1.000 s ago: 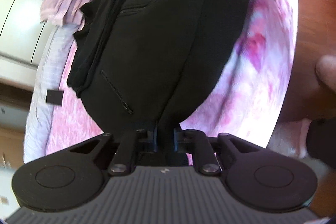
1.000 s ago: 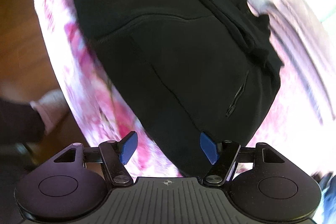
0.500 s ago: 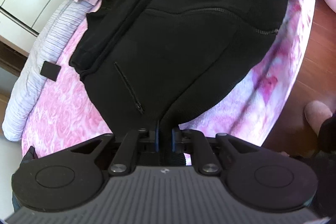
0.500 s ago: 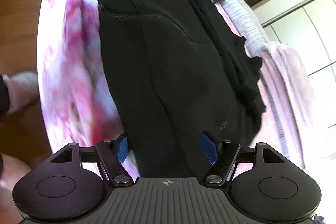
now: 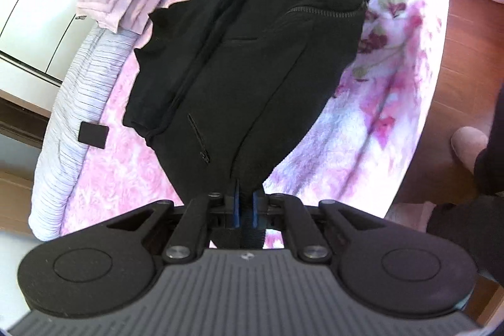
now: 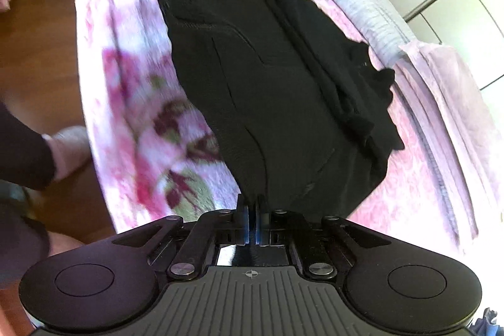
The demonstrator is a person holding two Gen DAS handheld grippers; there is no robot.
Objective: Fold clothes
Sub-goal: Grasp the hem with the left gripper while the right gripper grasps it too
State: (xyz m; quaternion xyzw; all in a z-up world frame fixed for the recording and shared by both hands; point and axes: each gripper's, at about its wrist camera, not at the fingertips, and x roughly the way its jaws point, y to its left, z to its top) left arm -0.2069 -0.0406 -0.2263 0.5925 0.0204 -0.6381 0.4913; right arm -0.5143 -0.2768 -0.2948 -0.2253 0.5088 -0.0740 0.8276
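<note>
Left tool (image 5: 245,203) and right tool (image 6: 251,214) clamp black jacket (image 5: 252,59); far hem seemingly cropped.

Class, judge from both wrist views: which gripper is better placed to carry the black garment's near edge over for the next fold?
Neither clearly: left gripper and right gripper both pinch the black garment at its near edge.

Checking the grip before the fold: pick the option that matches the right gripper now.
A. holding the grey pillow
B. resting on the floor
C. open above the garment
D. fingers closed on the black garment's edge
D: in the right wrist view the right gripper has its fingers pressed together on the near edge of the black garment.
</note>
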